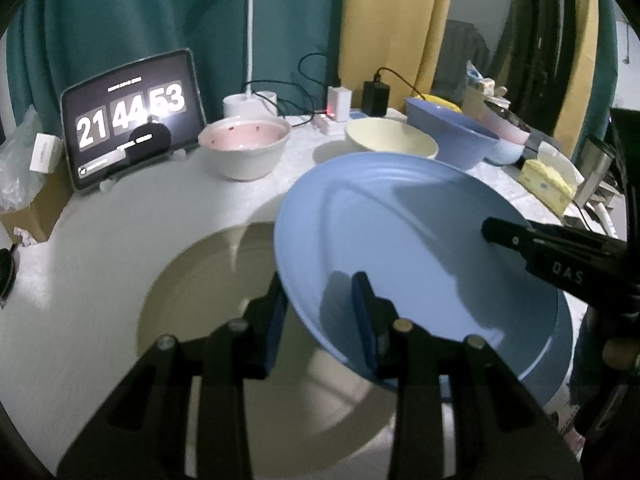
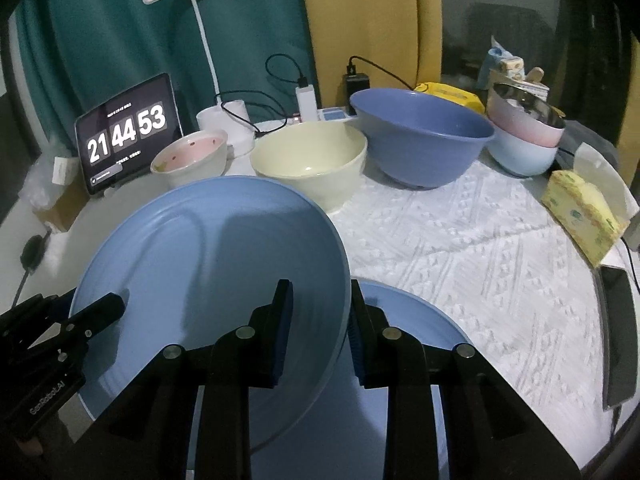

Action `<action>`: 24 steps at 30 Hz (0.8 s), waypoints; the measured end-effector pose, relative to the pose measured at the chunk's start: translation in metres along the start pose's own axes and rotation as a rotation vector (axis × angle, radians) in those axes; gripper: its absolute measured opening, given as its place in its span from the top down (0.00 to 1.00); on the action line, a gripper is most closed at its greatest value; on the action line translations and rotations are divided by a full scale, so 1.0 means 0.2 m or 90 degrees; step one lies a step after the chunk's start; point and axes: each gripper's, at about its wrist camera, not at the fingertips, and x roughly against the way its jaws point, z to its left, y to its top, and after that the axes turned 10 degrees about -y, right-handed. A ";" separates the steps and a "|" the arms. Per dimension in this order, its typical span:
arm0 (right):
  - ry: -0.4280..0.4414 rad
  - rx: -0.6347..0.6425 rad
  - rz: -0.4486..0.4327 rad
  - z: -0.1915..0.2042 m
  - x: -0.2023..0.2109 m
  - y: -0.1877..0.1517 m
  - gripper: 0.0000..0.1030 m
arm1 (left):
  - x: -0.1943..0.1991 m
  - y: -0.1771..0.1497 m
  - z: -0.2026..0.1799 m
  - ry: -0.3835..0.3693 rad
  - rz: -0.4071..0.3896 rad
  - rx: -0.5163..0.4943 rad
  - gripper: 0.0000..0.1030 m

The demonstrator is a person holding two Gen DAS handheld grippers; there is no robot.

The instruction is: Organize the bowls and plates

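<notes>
Two claws: both grip the same light blue plate (image 2: 208, 248), lifted and tilted over the worktop (image 1: 100, 240).
Left claw (image 1: 320, 320): clenched on the plate's left rim, one finger under the plate and one on its upper face.
Cream plate (image 1: 192, 280): lies flat on the worktop, below the left claw and partly under the lifted plate.
Right claw (image 2: 320, 332): clenched on the plate's right rim, one pad inside and one outside.
Second blue plate (image 2: 420, 320): flat on the white knitted cloth (image 2: 480, 248), under the right claw.
Back row, from left: tablet clock (image 2: 128, 132) reading 21 44 53, pink-lined bowl (image 2: 190, 158), cream bowl (image 2: 310, 164), dark blue bowl (image 2: 424, 136), then a pink bowl nested in a pale blue bowl (image 2: 524, 148).
Far right: yellow tissue pack (image 2: 580, 208) at the edge of the cloth.
</notes>
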 end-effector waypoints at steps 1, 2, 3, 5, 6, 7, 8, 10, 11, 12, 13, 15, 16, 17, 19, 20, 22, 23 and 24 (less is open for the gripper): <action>-0.001 -0.002 -0.001 -0.01 0.01 -0.01 0.73 | 0.01 0.00 -0.01 -0.001 0.000 -0.003 0.67; -0.002 -0.004 -0.002 -0.02 0.02 -0.01 0.73 | 0.01 -0.01 -0.02 -0.002 0.000 -0.005 0.67; -0.003 -0.006 -0.003 -0.03 0.03 -0.02 0.73 | 0.02 -0.01 -0.04 -0.003 0.000 -0.007 0.67; -0.005 -0.011 -0.005 -0.05 0.04 -0.04 0.73 | 0.03 -0.02 -0.06 -0.005 0.000 -0.013 0.67; -0.006 -0.013 -0.005 -0.06 0.05 -0.05 0.73 | 0.03 -0.02 -0.07 -0.006 0.001 -0.016 0.67; -0.006 -0.015 -0.006 -0.07 0.06 -0.06 0.73 | 0.03 -0.02 -0.09 -0.007 0.001 -0.019 0.67; -0.007 -0.017 -0.006 -0.08 0.06 -0.06 0.73 | 0.04 -0.02 -0.10 -0.008 0.001 -0.021 0.67; -0.008 -0.021 -0.008 -0.10 0.08 -0.08 0.73 | 0.04 -0.03 -0.13 -0.010 0.002 -0.026 0.67; -0.009 -0.023 -0.008 -0.11 0.08 -0.09 0.73 | 0.04 -0.04 -0.14 -0.011 0.003 -0.028 0.67; -0.010 -0.025 -0.009 -0.12 0.09 -0.10 0.73 | 0.04 -0.04 -0.15 -0.011 0.004 -0.030 0.67; -0.011 -0.027 -0.010 -0.13 0.10 -0.11 0.73 | 0.04 -0.05 -0.17 -0.012 0.006 -0.031 0.67; -0.013 -0.030 -0.011 -0.15 0.11 -0.13 0.73 | 0.03 -0.06 -0.20 -0.015 0.009 -0.035 0.67; -0.014 -0.032 -0.012 -0.16 0.11 -0.14 0.73 | 0.03 -0.06 -0.21 -0.016 0.011 -0.037 0.67; -0.016 -0.034 -0.012 -0.18 0.11 -0.15 0.73 | 0.02 -0.07 -0.22 -0.018 0.013 -0.039 0.67; -0.022 -0.038 -0.011 -0.21 0.12 -0.17 0.73 | 0.01 -0.08 -0.26 -0.023 0.018 -0.043 0.67; -0.025 -0.039 -0.010 -0.22 0.13 -0.18 0.73 | 0.00 -0.09 -0.27 -0.025 0.021 -0.045 0.67; -0.028 -0.044 -0.007 -0.25 0.13 -0.20 0.73 | -0.01 -0.10 -0.30 -0.028 0.026 -0.050 0.67; -0.029 -0.045 -0.006 -0.26 0.13 -0.21 0.73 | -0.02 -0.10 -0.32 -0.030 0.028 -0.052 0.67; -0.030 -0.049 -0.006 -0.28 0.13 -0.22 0.73 | -0.02 -0.11 -0.34 -0.031 0.029 -0.055 0.67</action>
